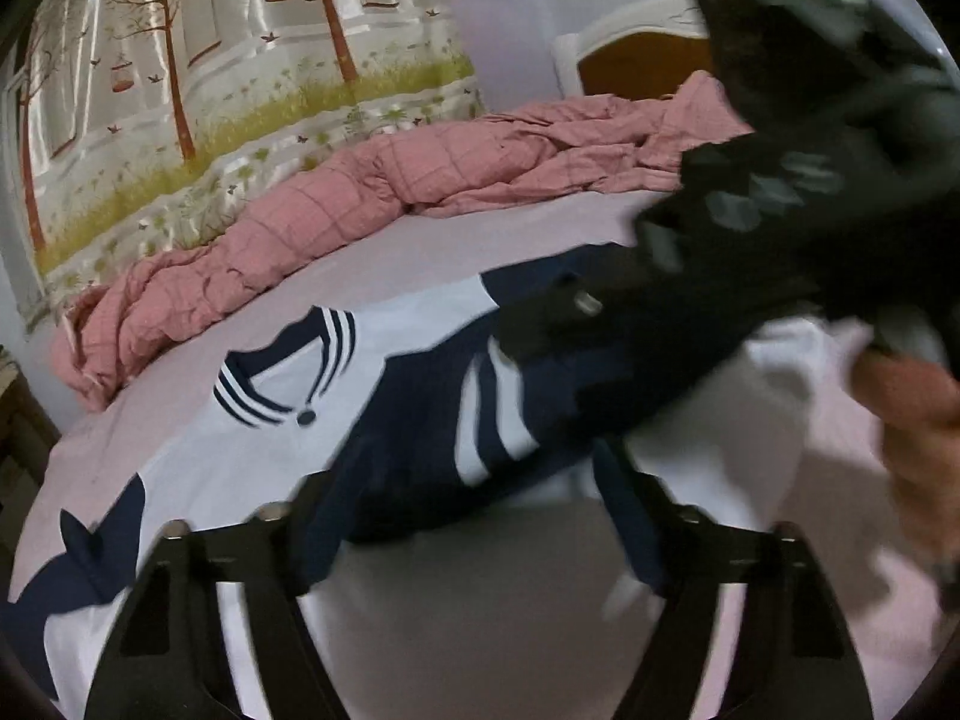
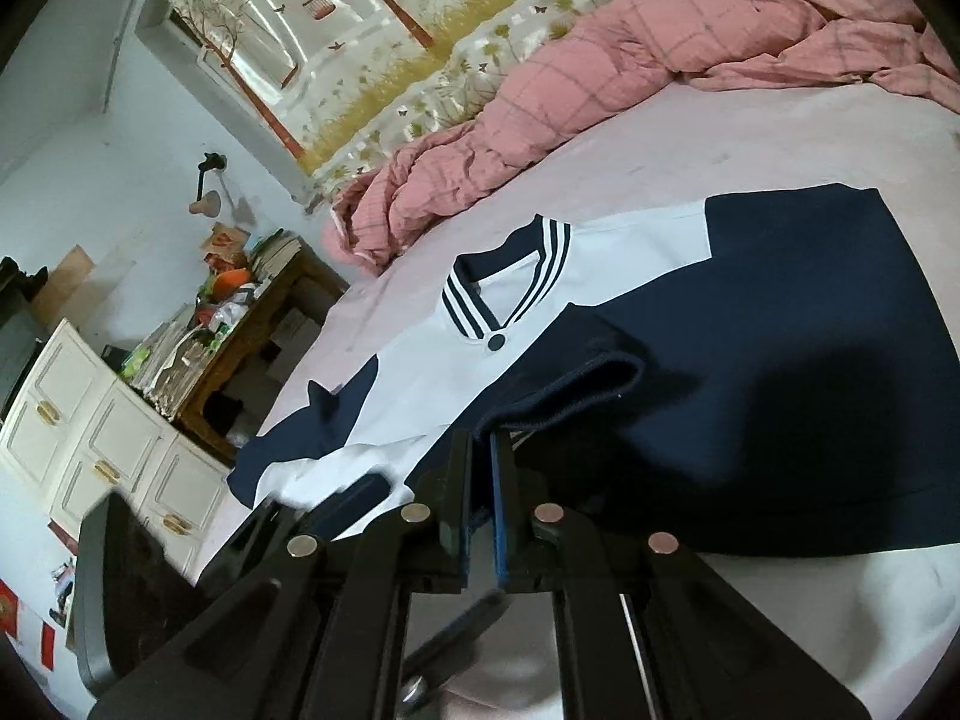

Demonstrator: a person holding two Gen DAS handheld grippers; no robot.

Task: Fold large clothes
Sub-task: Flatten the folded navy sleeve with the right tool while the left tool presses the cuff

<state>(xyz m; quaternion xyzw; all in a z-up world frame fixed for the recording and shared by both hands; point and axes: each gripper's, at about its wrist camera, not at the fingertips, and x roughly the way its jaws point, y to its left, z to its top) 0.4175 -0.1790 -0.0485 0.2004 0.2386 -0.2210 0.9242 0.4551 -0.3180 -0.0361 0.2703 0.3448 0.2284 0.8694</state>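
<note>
Black fingers (image 2: 480, 516) of the right gripper (image 2: 483, 480) fill the bottom of its own view, pressed nearly together on the ribbed navy cuff (image 2: 564, 390) of a sleeve. Beyond them the bed (image 2: 690, 138), under a pale pink sheet, carries everything else. A rumpled pink checked quilt (image 1: 336, 204) is heaped along its far side against the tree-print curtain (image 1: 198, 60). On the sheet lies the white and navy shirt (image 1: 240, 462), collar side up, the navy sleeve laid across its front. Its striped collar (image 2: 510, 288) sits towards the quilt. Over the shirt's white body, the left gripper (image 1: 474, 516) has its jaws spread wide apart, nothing between them
</note>
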